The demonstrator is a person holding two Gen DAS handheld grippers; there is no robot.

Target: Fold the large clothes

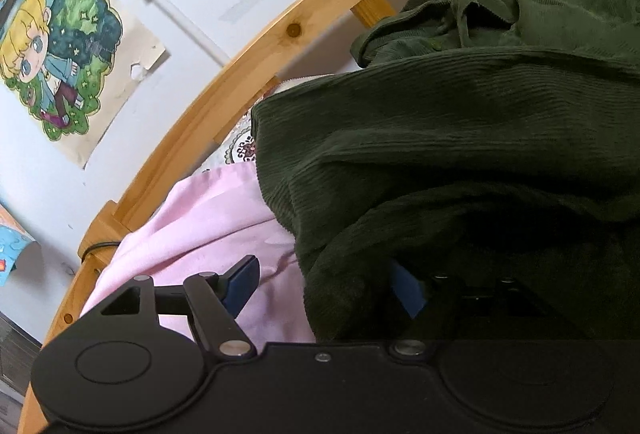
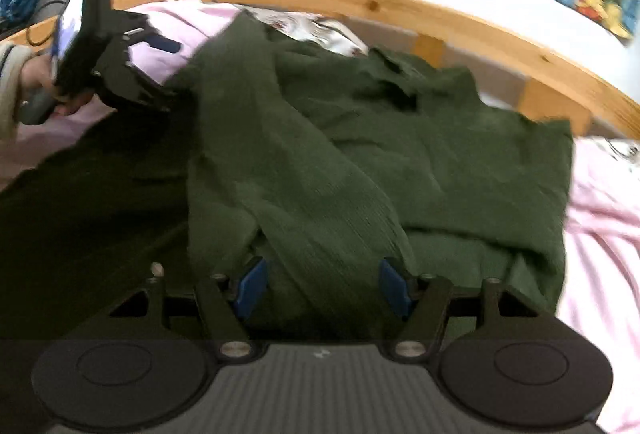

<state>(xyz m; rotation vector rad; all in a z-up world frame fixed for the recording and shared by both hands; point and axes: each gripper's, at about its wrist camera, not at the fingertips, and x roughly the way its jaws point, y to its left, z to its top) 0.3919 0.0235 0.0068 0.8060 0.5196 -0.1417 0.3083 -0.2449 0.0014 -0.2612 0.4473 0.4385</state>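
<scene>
We find the dark green corduroy garment (image 2: 320, 138) heaped mid-frame on the pink sheet (image 2: 600, 234), a long fold running toward the bottom centre. Right gripper (image 2: 322, 284): 2 blue pads apart, fold between, not pinched. Left gripper (image 1: 326, 284): jaws spread, fabric draped over its right finger. Wooden bed rail (image 2: 400, 8) curves behind; drawing (image 1: 60, 54) on the wall, upper left.
</scene>
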